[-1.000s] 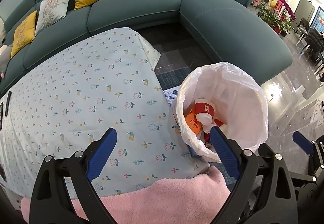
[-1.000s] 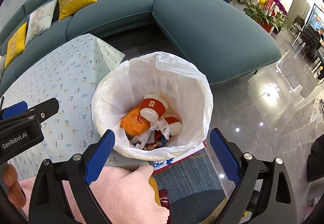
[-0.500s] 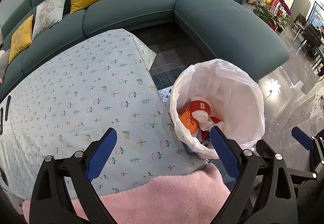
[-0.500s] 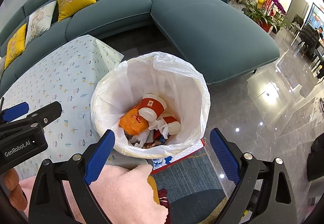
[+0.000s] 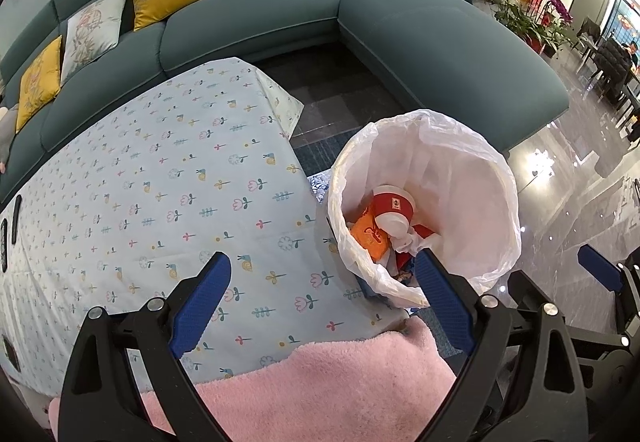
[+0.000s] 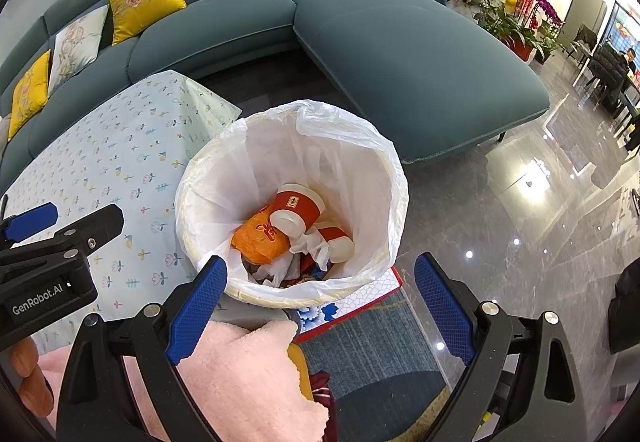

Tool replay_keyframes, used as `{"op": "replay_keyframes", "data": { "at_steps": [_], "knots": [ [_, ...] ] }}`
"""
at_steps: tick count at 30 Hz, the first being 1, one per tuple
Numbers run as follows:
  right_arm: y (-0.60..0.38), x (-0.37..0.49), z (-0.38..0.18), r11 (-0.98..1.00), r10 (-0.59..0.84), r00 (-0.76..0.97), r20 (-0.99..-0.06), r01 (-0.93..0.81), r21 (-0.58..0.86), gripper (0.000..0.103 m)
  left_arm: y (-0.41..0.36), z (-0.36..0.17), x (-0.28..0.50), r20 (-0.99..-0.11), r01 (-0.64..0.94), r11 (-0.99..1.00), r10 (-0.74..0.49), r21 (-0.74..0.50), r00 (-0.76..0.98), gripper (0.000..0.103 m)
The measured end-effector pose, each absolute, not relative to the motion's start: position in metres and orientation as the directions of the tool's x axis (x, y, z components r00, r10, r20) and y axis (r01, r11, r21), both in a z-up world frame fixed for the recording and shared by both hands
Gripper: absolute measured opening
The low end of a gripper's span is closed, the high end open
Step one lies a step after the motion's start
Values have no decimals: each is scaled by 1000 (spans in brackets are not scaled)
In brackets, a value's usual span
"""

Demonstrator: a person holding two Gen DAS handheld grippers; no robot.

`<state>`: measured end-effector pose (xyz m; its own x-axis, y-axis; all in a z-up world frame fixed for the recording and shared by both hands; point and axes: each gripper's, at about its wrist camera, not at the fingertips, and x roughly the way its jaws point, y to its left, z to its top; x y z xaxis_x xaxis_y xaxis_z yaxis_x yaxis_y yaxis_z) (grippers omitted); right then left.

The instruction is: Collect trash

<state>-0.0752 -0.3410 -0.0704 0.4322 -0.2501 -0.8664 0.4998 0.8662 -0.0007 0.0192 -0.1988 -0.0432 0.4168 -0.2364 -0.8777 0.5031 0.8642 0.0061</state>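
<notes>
Compared with a second ago, we see little change: both views have drifted slightly, so the bin sits a touch lower and nearer. From the left, the left gripper (image 5: 322,300) hangs with jaws wide and empty over the flowered surface (image 5: 132,178). Just beside its edge stands the white-lined trash bin (image 6: 362,146), holding a red paper cup (image 6: 298,206), an orange wrapper (image 6: 258,240) and crumpled tissue. The right gripper (image 6: 320,302), jaws wide, holds nothing.
</notes>
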Motion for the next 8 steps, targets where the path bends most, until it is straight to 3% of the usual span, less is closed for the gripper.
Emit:
{"op": "replay_keyframes", "data": {
  "at_steps": [8],
  "knots": [
    [-343,-77,-70,863,-252,434,-865,505,2,91,-203,-45,14,-875,524,852,-243,14,418,89]
  ]
}}
